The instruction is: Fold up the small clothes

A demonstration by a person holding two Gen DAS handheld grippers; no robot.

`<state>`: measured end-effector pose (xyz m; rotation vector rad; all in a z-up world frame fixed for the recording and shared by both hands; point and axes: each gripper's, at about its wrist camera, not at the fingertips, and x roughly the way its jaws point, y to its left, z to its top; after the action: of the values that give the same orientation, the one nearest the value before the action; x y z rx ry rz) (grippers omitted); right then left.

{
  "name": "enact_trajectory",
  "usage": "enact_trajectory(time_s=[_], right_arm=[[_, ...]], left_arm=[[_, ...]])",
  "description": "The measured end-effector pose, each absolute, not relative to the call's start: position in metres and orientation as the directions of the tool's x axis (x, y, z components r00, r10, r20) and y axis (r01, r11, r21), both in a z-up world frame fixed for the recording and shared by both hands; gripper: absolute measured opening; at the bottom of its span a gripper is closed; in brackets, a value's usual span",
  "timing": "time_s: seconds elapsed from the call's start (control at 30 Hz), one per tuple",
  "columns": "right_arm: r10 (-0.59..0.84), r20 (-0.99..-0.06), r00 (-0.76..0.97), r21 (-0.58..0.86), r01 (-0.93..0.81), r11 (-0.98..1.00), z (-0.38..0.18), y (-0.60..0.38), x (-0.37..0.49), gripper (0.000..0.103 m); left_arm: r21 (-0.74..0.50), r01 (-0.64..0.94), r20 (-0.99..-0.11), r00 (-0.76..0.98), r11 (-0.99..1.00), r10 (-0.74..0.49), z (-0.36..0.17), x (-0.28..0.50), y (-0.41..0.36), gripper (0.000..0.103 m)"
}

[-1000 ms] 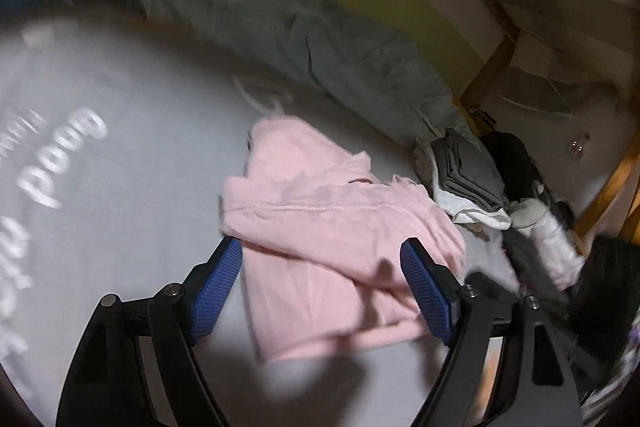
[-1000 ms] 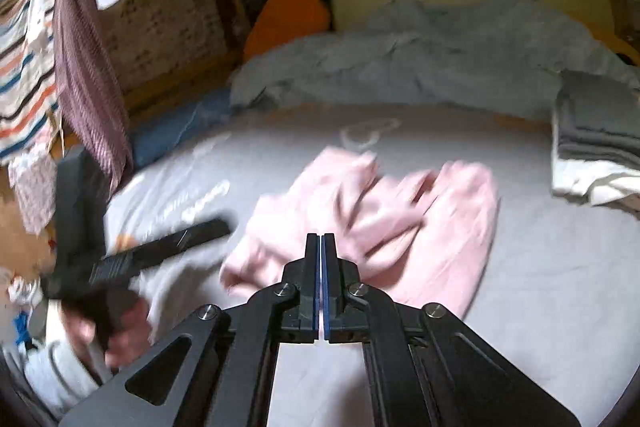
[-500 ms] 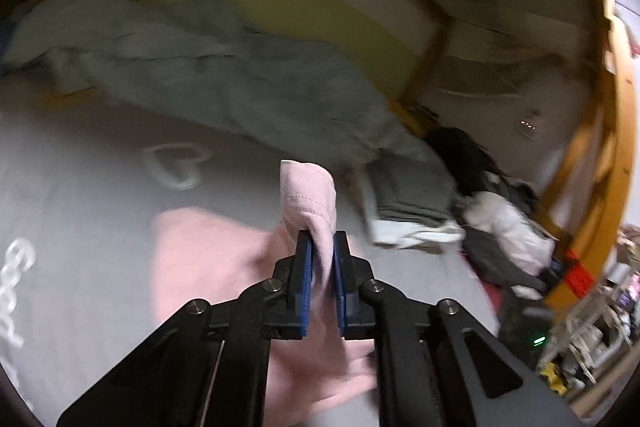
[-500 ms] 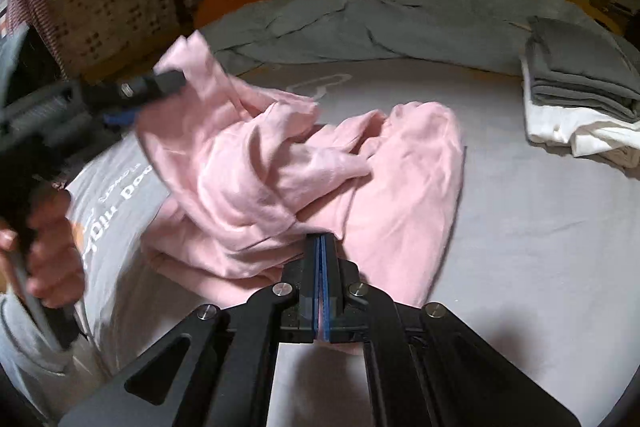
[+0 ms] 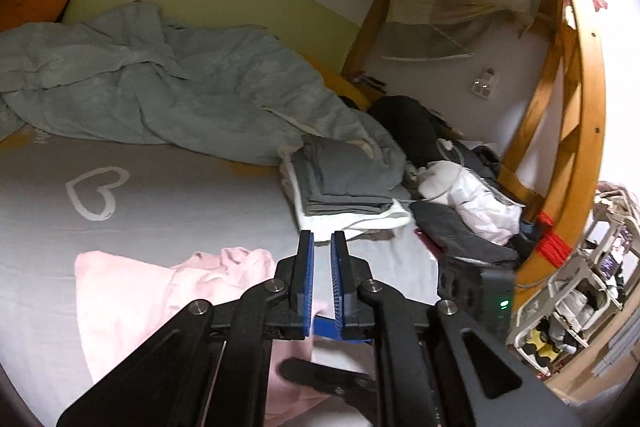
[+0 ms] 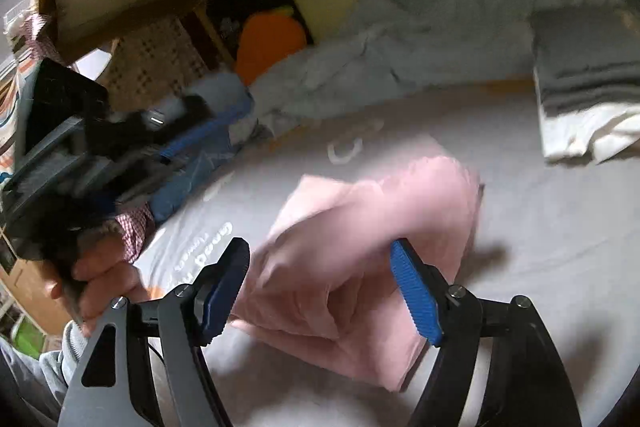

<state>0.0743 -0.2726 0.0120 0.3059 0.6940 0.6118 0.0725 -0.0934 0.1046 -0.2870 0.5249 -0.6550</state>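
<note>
A pink garment [image 5: 132,291] lies bunched on the grey bed sheet [image 5: 180,203], at the lower left of the left wrist view. My left gripper [image 5: 322,247] hovers above its right edge with the jaws nearly closed and nothing between the blue pads. In the right wrist view the pink garment [image 6: 360,247] is blurred, lying between and beyond the fingers. My right gripper [image 6: 320,267] is open wide over it and holds nothing. The left gripper [image 6: 120,155] shows blurred at the left of that view, held in a hand.
A rumpled grey-blue blanket [image 5: 160,87] lies along the back. A folded stack of grey and white clothes [image 5: 340,187] sits at the right, and shows in the right wrist view [image 6: 584,107]. Loose dark and white clothes [image 5: 460,195] pile by the wooden bed frame [image 5: 576,147]. An orange pillow [image 6: 268,39] is at the back.
My left gripper has let go of the pink garment and lifted clear; the garment dropped back onto the sheet. My right gripper has opened wide from shut.
</note>
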Motion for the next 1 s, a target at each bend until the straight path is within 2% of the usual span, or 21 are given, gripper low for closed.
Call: enact_trajectory(time_s=[0.03,0.1,0.23,0.27,0.3,0.33,0.37,0.53,0.6,0.67,0.7,0.77,0.83,0.9,0.93,0.97,1.0], right_arm=[[0.585,-0.520,0.622,0.450,-0.383,0.807,0.008,-0.275,0.076,0.072],[0.607,-0.498,0.619,0.486,-0.381,0.787,0.007,-0.282,0.073,0.068],[0.608,-0.482,0.630,0.500,-0.372,0.782,0.008,-0.287,0.077,0.061],[0.612,-0.479,0.629,0.516,-0.362,0.776,0.006,-0.287,0.081,0.045],[0.614,-0.484,0.624,0.531,-0.348,0.773,0.004,-0.285,0.087,0.015],[0.604,-0.491,0.628,0.530,-0.334,0.779,0.002,-0.283,0.090,0.003],[0.586,-0.483,0.651,0.517,-0.329,0.791,0.002,-0.282,0.089,0.002],[0.527,-0.379,0.760,0.447,-0.349,0.824,0.027,-0.291,0.062,0.001],[0.498,-0.430,0.753,0.433,-0.313,0.846,0.025,-0.297,0.057,0.001],[0.448,-0.607,0.657,0.406,-0.229,0.885,0.002,-0.296,0.067,0.001],[0.453,-0.649,0.611,0.419,-0.210,0.883,-0.007,-0.297,0.069,0.002],[0.450,-0.656,0.606,0.453,-0.160,0.877,-0.016,-0.303,0.066,0.002],[0.416,-0.643,0.643,0.423,-0.154,0.893,-0.005,-0.304,0.062,0.002],[0.378,-0.587,0.716,0.385,-0.164,0.908,0.013,-0.306,0.051,0.002],[0.359,-0.540,0.761,0.370,-0.169,0.914,0.022,-0.308,0.044,0.005],[0.346,-0.513,0.785,0.360,-0.169,0.917,0.026,-0.309,0.040,0.017],[0.330,-0.488,0.808,0.352,-0.164,0.922,0.030,-0.310,0.037,0.034]], left_arm=[[-0.414,0.496,-0.372,0.673,0.763,-0.639,0.103,0.071,-0.090,0.008],[-0.405,0.495,-0.376,0.676,0.769,-0.633,0.100,0.064,-0.084,0.008],[-0.327,0.468,-0.433,0.698,0.821,-0.570,0.075,0.045,-0.076,0.008],[-0.321,0.451,-0.460,0.695,0.833,-0.553,0.064,0.043,-0.074,0.008],[-0.317,0.431,-0.486,0.692,0.845,-0.535,0.053,0.042,-0.073,0.008],[-0.313,0.405,-0.513,0.689,0.859,-0.512,0.042,0.041,-0.072,0.008],[-0.315,0.386,-0.534,0.683,0.867,-0.498,0.032,0.041,-0.071,0.008],[-0.366,0.368,-0.609,0.600,0.855,-0.519,-0.012,0.039,-0.075,0.008],[-0.356,0.358,-0.632,0.589,0.863,-0.504,-0.023,0.034,-0.076,0.008],[-0.344,0.357,-0.646,0.582,0.869,-0.495,-0.031,0.028,-0.075,0.008],[-0.345,0.357,-0.647,0.580,0.868,-0.495,-0.033,0.026,-0.073,0.008],[-0.333,0.359,-0.645,0.588,0.872,-0.488,-0.032,0.020,-0.069,0.008],[-0.305,0.365,-0.636,0.610,0.880,-0.473,-0.023,0.013,-0.069,0.008],[-0.295,0.384,-0.605,0.634,0.875,-0.482,-0.012,0.007,-0.067,0.008],[-0.300,0.393,-0.585,0.644,0.869,-0.493,-0.006,0.004,-0.065,0.009],[-0.302,0.399,-0.561,0.660,0.866,-0.500,0.003,0.004,-0.063,0.010],[-0.296,0.388,-0.536,0.689,0.873,-0.488,0.011,0.004,-0.061,0.011]])
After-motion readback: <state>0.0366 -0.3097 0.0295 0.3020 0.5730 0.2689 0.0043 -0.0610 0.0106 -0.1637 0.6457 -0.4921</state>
